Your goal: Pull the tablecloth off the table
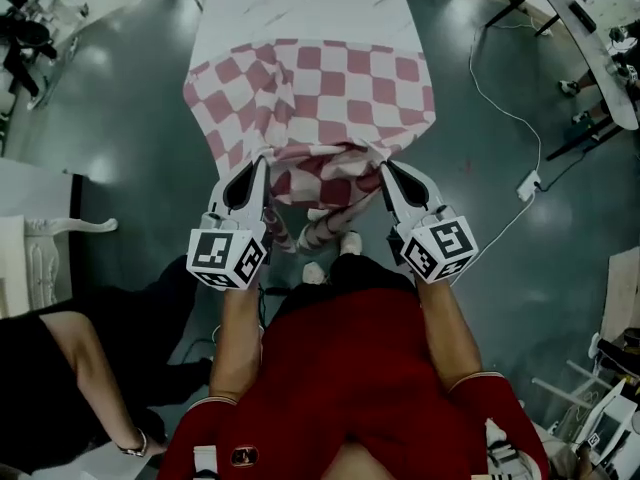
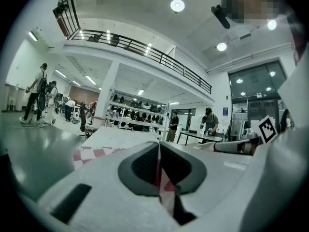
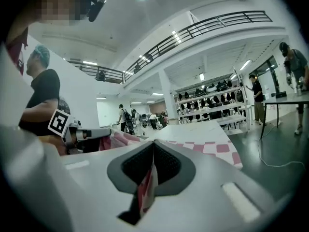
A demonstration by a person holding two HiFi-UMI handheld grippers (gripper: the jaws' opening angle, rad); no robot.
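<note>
The left gripper is pressed together on a thin fold of the red-and-white checked tablecloth; the fold runs out from between the jaws toward the camera. The right gripper is clamped in the same way on another fold of that cloth. In the head view both pinched spots are hidden under the jaw tips, at the near corners of the gathered cloth. Between the two grippers the cloth is bunched and hangs down, and its lower end is lost behind the holder's red top. The near part of the table is covered by the cloth, so its near edge cannot be made out. The far part lies bare, and the far end is cut off by the picture's top edge. A second person in black is cropped at the lower left.
</note>
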